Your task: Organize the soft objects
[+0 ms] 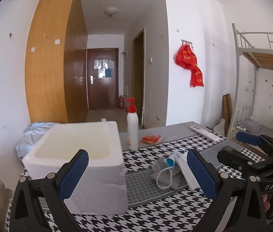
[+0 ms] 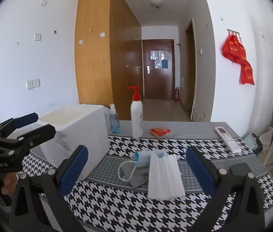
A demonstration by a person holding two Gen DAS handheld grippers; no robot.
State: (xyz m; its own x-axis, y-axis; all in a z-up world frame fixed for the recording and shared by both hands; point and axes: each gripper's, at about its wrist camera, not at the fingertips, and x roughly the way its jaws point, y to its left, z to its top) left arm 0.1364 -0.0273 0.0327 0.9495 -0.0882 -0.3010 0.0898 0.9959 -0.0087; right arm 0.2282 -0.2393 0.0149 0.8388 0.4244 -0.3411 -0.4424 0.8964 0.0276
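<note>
A pile of soft things lies on the houndstooth tablecloth (image 2: 117, 208): a folded white tissue (image 2: 164, 176), a blue face mask (image 2: 143, 159) with a white ear loop, and a grey cloth (image 2: 137, 177) under them. The pile also shows in the left wrist view (image 1: 168, 171). A white foam box (image 1: 82, 154) stands open to the left of it. My left gripper (image 1: 137, 176) is open and empty, above the table in front of the box and pile. My right gripper (image 2: 136, 171) is open and empty, hovering in front of the pile.
A white pump bottle with a red top (image 2: 136, 114), a blue spray bottle (image 2: 114, 119), an orange packet (image 2: 159, 131) and a white remote (image 2: 227, 139) sit at the back of the table. A wall runs along the left. A metal bunk bed (image 1: 252, 58) stands at right.
</note>
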